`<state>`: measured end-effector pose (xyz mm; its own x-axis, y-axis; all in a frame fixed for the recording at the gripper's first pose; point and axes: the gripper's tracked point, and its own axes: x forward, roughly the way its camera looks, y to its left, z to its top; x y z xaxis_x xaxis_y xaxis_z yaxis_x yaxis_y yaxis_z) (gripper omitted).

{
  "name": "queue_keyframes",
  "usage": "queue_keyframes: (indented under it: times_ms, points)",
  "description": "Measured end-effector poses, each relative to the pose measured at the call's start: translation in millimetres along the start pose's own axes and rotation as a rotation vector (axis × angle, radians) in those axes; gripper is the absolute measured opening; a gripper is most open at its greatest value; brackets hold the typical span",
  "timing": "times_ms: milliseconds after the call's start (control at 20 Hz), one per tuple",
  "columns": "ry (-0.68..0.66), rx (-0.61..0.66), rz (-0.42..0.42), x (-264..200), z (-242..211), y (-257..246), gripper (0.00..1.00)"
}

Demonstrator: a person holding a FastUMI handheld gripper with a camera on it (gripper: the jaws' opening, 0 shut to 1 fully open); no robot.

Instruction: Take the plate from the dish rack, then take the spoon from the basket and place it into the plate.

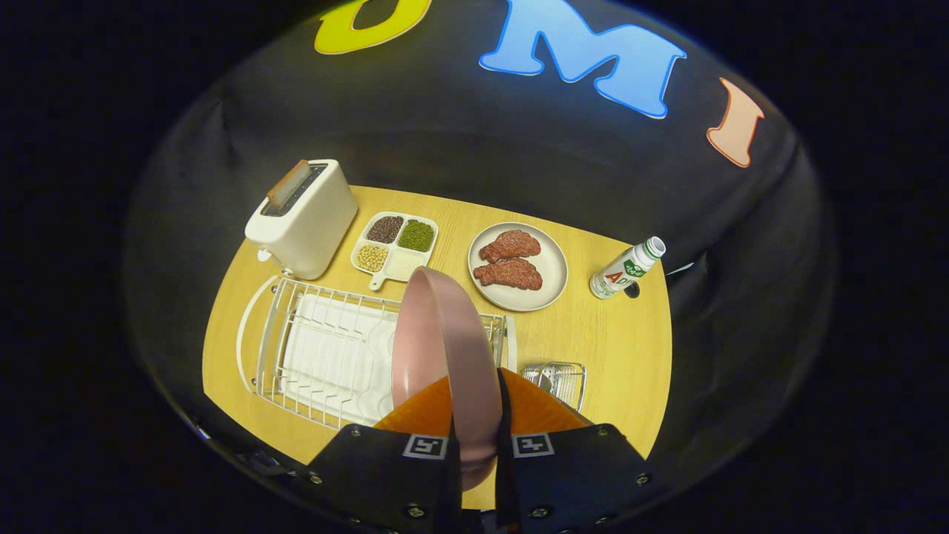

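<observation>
The claw (474,437) is clenched on the plate (437,341): both fingers press on its lower edge, one on each face. The plate stands on edge between the fingers and rises beyond them, held clear above the dish rack (326,356). It is pink, round, smooth and glossy, with a raised rim.

The basket (560,380), a small wire one, sits on the desk (615,348) just beside the rack's near end; a metal spoon (547,377) lies in it.

Beyond the rack stand a toaster (304,219), a divided tray of beans (395,248), a grey dish with two meat pieces (519,267) and a bottle (626,268).
</observation>
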<state>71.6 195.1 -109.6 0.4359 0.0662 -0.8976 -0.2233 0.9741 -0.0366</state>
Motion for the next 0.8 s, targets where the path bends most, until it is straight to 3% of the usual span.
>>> queue_keyframes:
  times_ms: [250, 500, 800]
  points:
    - [0.004, 0.109, 0.160, -35, -70, -6, 0.17]
    - [0.002, 0.160, 0.210, -43, -149, -17, 0.17]
    - [0.065, 0.241, 0.303, -10, -233, 0, 0.17]
